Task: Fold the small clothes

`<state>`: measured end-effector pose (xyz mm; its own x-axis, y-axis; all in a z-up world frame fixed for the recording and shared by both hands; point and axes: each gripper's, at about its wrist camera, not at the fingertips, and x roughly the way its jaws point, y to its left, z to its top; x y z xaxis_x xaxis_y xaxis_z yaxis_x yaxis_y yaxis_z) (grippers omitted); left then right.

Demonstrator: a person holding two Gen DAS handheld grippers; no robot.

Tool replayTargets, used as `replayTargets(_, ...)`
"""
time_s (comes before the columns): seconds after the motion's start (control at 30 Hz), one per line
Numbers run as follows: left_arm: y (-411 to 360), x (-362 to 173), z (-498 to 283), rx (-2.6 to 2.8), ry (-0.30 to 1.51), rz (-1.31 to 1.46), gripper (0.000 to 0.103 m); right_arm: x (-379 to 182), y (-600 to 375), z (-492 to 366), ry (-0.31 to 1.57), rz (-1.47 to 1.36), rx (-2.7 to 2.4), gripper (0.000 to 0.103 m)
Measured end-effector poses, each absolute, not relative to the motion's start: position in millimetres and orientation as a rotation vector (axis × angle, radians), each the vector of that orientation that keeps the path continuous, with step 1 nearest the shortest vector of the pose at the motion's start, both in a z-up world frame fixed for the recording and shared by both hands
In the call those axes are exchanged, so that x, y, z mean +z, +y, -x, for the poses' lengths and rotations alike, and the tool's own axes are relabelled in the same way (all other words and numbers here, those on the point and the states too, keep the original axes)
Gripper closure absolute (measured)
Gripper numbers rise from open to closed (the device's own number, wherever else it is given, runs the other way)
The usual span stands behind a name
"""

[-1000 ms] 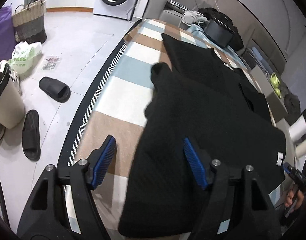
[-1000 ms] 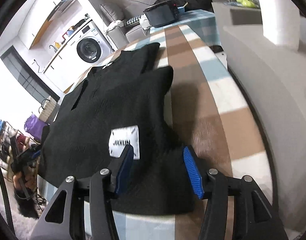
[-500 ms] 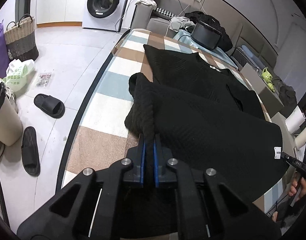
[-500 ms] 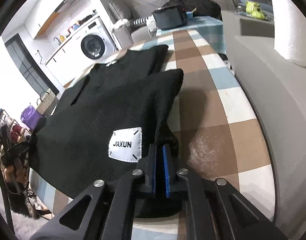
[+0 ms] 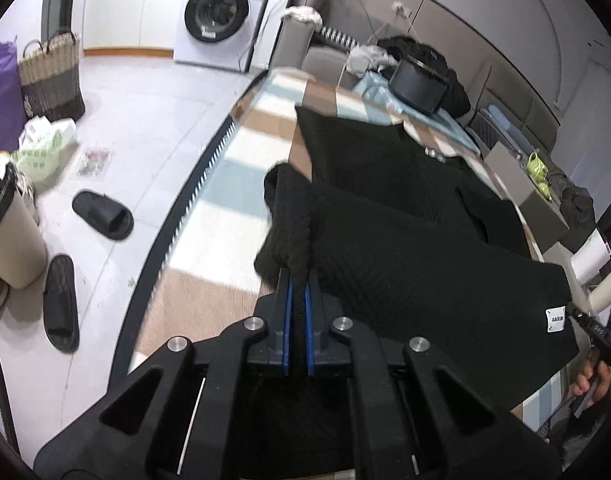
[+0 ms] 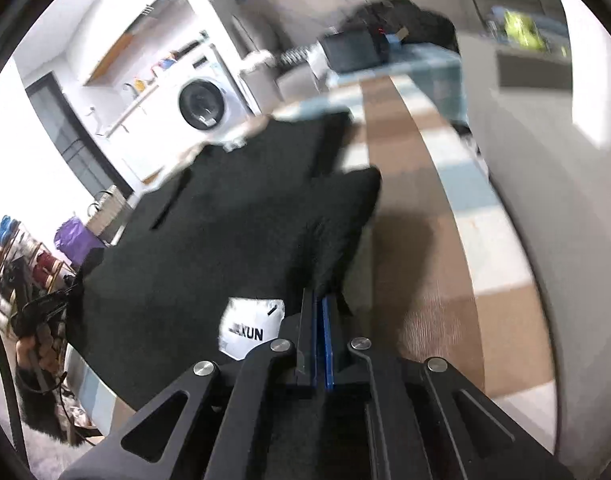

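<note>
A black knit garment [image 5: 417, 256] lies on the checked table [image 5: 225, 216], its near hem lifted. My left gripper [image 5: 298, 280] is shut on the hem's left corner. My right gripper [image 6: 318, 300] is shut on the hem's right corner, beside the white JIAXUN label [image 6: 251, 330]. The garment [image 6: 233, 224] stretches between the two grippers, raised off the checked table [image 6: 437, 280]. The label also shows in the left wrist view [image 5: 556, 319], next to the other gripper. The far half of the garment lies flat.
A dark box [image 5: 419, 84] and a pile of clothes stand at the table's far end. A grey cardboard box [image 5: 521, 196] and paper rolls [image 5: 589, 256] sit at the right edge. Slippers [image 5: 103, 214], a bin [image 5: 9, 236], a basket and a washing machine [image 5: 215, 12] are on the floor side.
Both grippers went from open around the hem to shut on it. They have since lifted the hem and carried it a little forward; the right wrist view is now motion-blurred.
</note>
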<state>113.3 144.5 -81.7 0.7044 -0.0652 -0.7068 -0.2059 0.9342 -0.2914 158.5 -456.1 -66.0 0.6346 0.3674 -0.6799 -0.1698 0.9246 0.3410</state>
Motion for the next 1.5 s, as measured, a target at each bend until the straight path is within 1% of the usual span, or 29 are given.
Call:
replayTargets(0.17,143.5,-52.9,-127.6,0.076,0.719,0.331,0.100,-23.6,-461.6,-163.3,0.697,-0.233,0.287,0.101)
replayTargets(0.33,149.7,-27.7,-160.6,0.085,0.654,0.315,0.100,9.4,-457.6,-196.7,0.605,-0.227,0.252,0.101)
replayTargets(0.4,155.0,-32.4,-178.9,0.089,0.676,0.329,0.100,8.9,-456.2,-212.5,0.615,-0.245,0.226,0.101)
replayTargets(0.53,158.0,-59.0,-207.7,0.111,0.764,0.310,0.100,-15.9,-448.9,-248.2,0.717,-0.247,0.109,0.101)
replayTargets(0.67,157.6,-83.1,-212.4,0.131,0.839,0.311,0.099,-42.6,-451.9,-265.7,0.822,-0.279,0.047,0.099)
replayTargets(0.7,158.0,-86.1,-209.7,0.140,0.844,0.317,0.093,-47.7,-454.4,-267.0,0.847,-0.292,0.038,0.095)
replayTargets(0.73,159.7,-87.0,-206.6,0.146,0.851,0.325,0.079,-50.1,-457.3,-267.1,0.855,-0.313,0.043,0.087)
replayTargets(0.77,162.4,-88.7,-202.1,0.159,0.860,0.334,0.071,-51.4,-462.1,-263.3,0.857,-0.341,0.050,0.081)
replayTargets(0.8,166.0,-88.5,-195.7,0.173,0.855,0.348,0.057,-51.7,-465.4,-256.5,0.856,-0.362,0.056,0.069)
replayTargets(0.83,169.7,-89.4,-189.0,0.179,0.845,0.364,0.053,-51.1,-469.2,-248.3,0.851,-0.388,0.066,0.064)
replayTargets(1.03,188.3,-97.8,-151.8,0.176,0.854,0.491,0.052,-71.3,-492.5,-190.5,0.902,-0.663,0.178,0.063)
replayTargets(1.17,189.9,-101.6,-132.8,0.169,0.858,0.534,0.051,-84.5,-490.7,-165.3,0.912,-0.771,0.230,0.062)
replayTargets(1.2,189.4,-102.6,-129.0,0.164,0.858,0.544,0.050,-86.2,-488.9,-162.2,0.909,-0.782,0.245,0.061)
replayTargets(1.27,187.0,-103.6,-124.3,0.157,0.865,0.549,0.050,-89.3,-484.8,-161.2,0.900,-0.793,0.264,0.054)
replayTargets(1.5,177.5,-98.9,-110.8,0.156,0.865,0.530,0.050,-89.7,-476.4,-184.8,0.925,-0.660,0.182,0.053)
